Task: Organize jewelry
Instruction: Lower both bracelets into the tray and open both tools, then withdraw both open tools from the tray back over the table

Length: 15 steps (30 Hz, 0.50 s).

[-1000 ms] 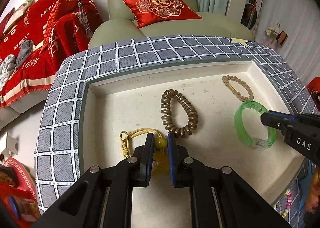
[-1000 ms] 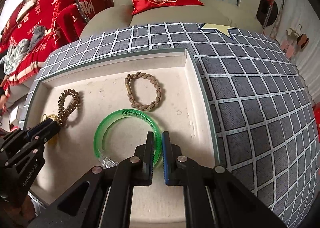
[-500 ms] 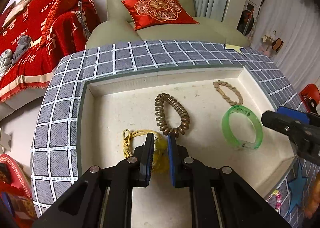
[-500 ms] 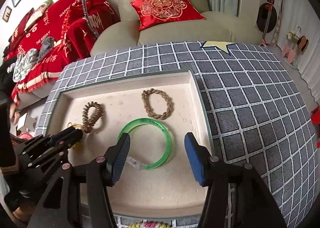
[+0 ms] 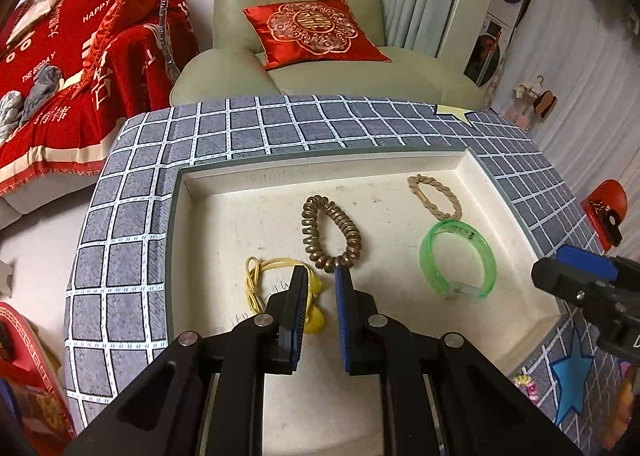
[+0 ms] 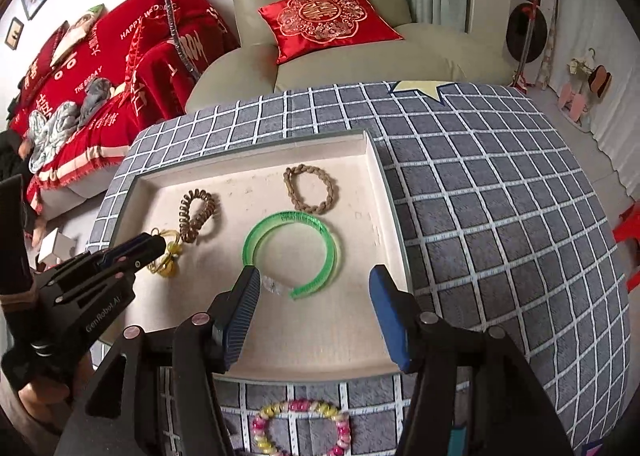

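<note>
- The shallow cream tray (image 6: 384,176) sits on a grey cloth with a white grid (image 6: 480,216), and four pieces lie inside it
- The clear green open bangle (image 6: 294,252) lies on the tray floor just ahead of the right gripper (image 6: 312,284); the jaws stand wide apart and have just been opening, nothing between the pads
- The left gripper (image 5: 322,276) hangs above the yellow cord with amber beads (image 5: 280,280) at the tray's near left; its jaws are drawn close together, and whether they pinch the cord I cannot tell
- A bronze coiled spiral bracelet (image 5: 330,232) lies just beyond the left fingertips, touching nothing else
- A tan braided rope bracelet (image 6: 310,188) lies towards the far right corner, just beside the green bangle's far edge
- A pink and yellow beaded bracelet (image 6: 300,428) lies on the cloth outside the tray's near wall, beneath the right gripper
- Behind, a pale green armchair (image 5: 300,16) carries a red embroidered cushion (image 5: 316,30); a red printed throw (image 5: 60,76) covers the sofa to the left
</note>
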{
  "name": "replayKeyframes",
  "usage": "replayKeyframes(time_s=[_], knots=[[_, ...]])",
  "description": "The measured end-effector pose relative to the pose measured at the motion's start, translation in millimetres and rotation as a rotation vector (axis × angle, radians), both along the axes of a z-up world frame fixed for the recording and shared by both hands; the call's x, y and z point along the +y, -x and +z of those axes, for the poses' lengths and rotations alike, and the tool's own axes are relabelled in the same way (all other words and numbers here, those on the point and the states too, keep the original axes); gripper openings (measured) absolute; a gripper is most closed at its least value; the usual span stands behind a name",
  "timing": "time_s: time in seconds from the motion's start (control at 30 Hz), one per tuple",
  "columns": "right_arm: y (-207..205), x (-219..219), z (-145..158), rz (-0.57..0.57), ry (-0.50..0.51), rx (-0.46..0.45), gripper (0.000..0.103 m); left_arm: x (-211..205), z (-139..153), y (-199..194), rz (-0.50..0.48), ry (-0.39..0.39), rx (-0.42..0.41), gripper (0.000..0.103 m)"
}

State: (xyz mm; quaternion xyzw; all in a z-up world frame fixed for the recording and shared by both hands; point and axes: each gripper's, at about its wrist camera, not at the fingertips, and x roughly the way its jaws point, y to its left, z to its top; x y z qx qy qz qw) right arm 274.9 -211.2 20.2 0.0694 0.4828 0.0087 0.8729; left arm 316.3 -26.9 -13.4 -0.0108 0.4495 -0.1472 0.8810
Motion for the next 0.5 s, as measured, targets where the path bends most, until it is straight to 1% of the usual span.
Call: replayKeyframes(time_s=[0.1, 0.17, 0.2, 0.23, 0.27, 0.3, 0.4, 0.5], knots=[[7.5, -2.9, 1.5, -0.009, -0.001, -0.003, 0.061, 1.6, 4.4, 4.3, -0.004, 0.012, -0.008, 0.030], [12.9, -5.2, 3.7, -0.014, -0.004, -0.003, 0.064, 2.0, 7.9, 7.4, -0.004, 0.015, -0.016, 0.030], [15.4, -5.8, 4.6, -0.016, -0.004, -0.004, 0.065, 2.5, 10.2, 9.3, -0.004, 0.020, -0.019, 0.054], [18.5, -6.6, 5.9, -0.017, -0.005, -0.006, 0.066, 2.9, 11.9, 10.8, -0.002, 0.022, -0.021, 0.103], [21.9, -7.2, 7.1, -0.016, -0.005, -0.008, 0.067, 4.8, 15.5, 14.4, 0.018, 0.019, -0.035, 0.103], [24.4, -7.6, 7.9, -0.017, -0.003, -0.011, 0.067, 7.0, 21.2, 20.7, 0.032, 0.026, -0.076, 0.103], [33.2, -9.2, 9.6, -0.020, -0.003, -0.014, 0.067, 7.5, 27.6, 27.7, 0.010, 0.032, -0.078, 0.103], [41.5, -10.6, 9.5, -0.024, -0.004, -0.010, 0.077, 9.9, 32.4, 39.3, 0.008, 0.029, -0.089, 0.103]])
